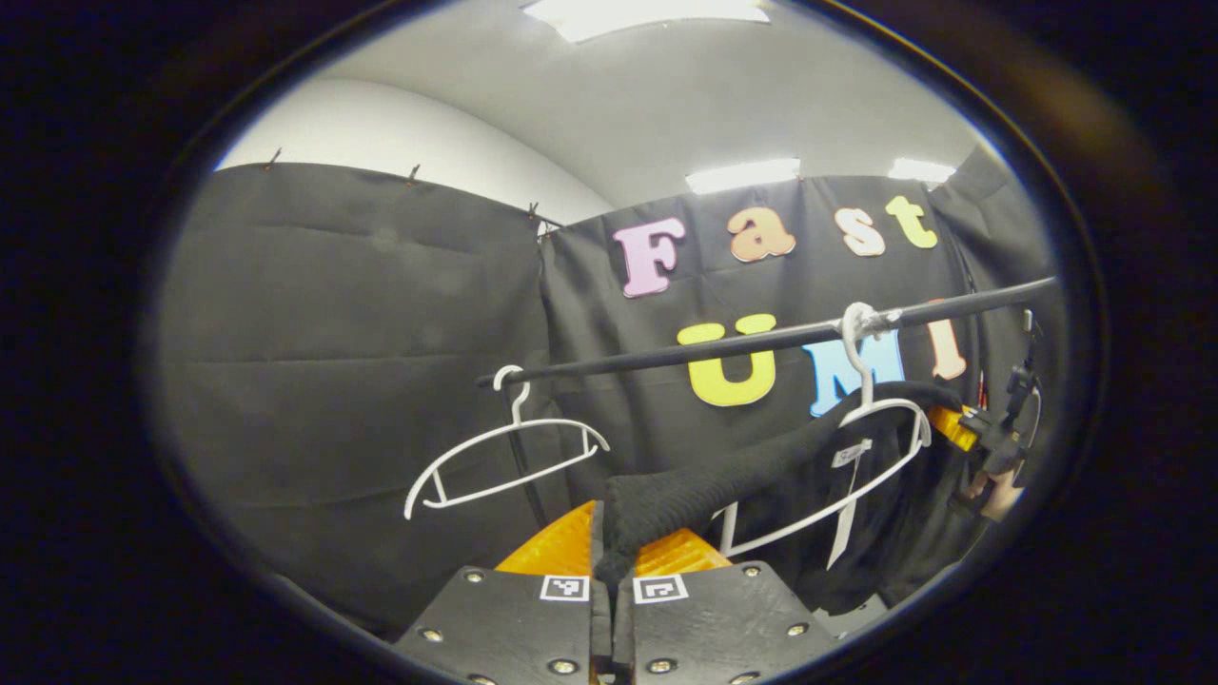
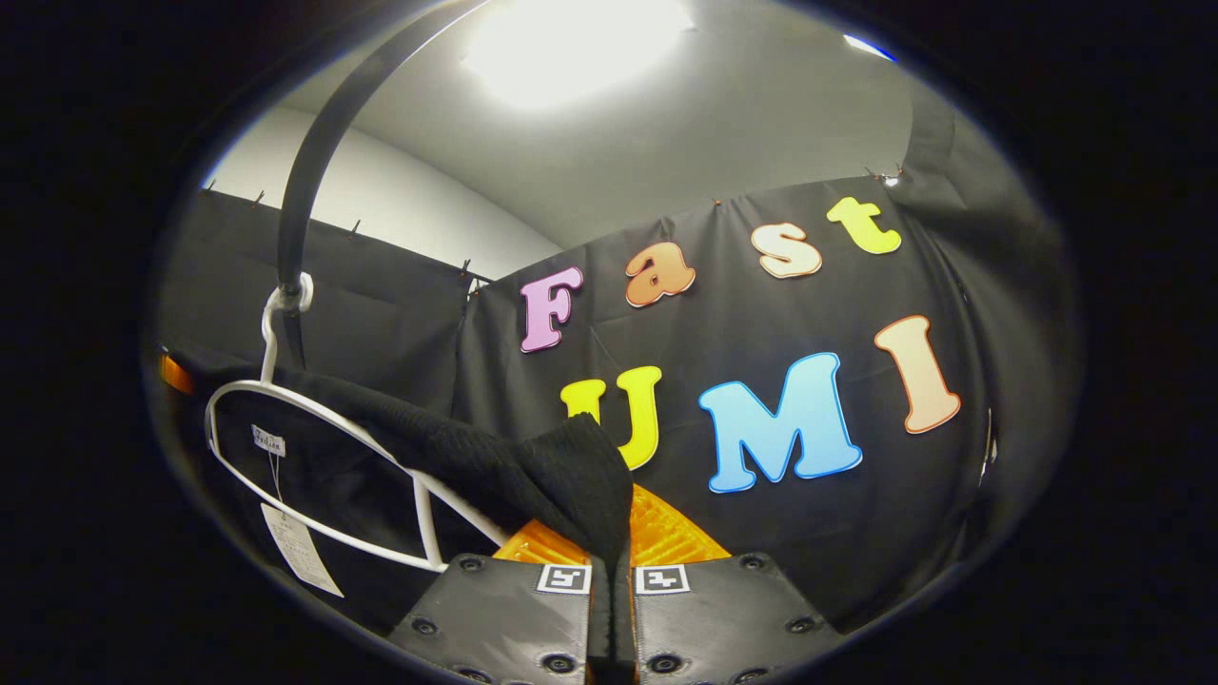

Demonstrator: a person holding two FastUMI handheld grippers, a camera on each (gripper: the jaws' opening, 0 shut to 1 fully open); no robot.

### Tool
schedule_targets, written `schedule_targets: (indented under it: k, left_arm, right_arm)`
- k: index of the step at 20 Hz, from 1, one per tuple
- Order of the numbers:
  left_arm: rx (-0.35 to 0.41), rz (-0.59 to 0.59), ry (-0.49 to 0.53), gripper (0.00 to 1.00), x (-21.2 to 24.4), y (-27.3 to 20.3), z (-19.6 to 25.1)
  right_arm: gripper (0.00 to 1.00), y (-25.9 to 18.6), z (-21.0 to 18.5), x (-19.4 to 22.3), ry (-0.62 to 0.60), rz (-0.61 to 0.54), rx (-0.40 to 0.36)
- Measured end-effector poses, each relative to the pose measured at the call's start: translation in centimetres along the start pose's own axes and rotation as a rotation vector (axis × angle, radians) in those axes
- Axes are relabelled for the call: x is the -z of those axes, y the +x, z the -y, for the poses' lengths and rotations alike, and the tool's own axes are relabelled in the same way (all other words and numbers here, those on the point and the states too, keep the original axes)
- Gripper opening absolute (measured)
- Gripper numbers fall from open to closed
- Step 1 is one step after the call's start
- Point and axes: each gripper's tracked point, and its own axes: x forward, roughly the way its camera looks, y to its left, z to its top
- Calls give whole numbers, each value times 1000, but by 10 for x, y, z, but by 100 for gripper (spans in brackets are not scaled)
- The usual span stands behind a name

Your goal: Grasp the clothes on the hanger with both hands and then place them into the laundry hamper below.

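Black knit garment [image 1: 761, 466] pinched in both our tools, left tool [image 1: 612, 571] and right tool [image 2: 612, 561]; next, slide it off white hanger [image 1: 880, 457].

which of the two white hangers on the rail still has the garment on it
The right hanger, tied to the rail, carries the black garment; the left hanger is bare.

Garment [image 1: 809, 457] on hanger [image 1: 880, 447], under rail [image 1: 761, 341]
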Motion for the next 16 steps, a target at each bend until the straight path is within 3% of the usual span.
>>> schedule_targets:
  k: [4,7,12,16]
  left_arm:
    - [32,-23,64,2,-6,13,-18]
    - [54,-56,8,2,10,18,-22]
    - [173,-122,-258,2,58,31,-22]
    - [139,-158,-384,2,98,41,-27]
  right_arm:
    - [3,1,-5,-3,-16,13,-39]
    - [3,5,-5,8,-31,6,-53]
    - [3,8,-4,23,-3,-39,-90]
    - [3,6,-11,45,-21,-82,-107]
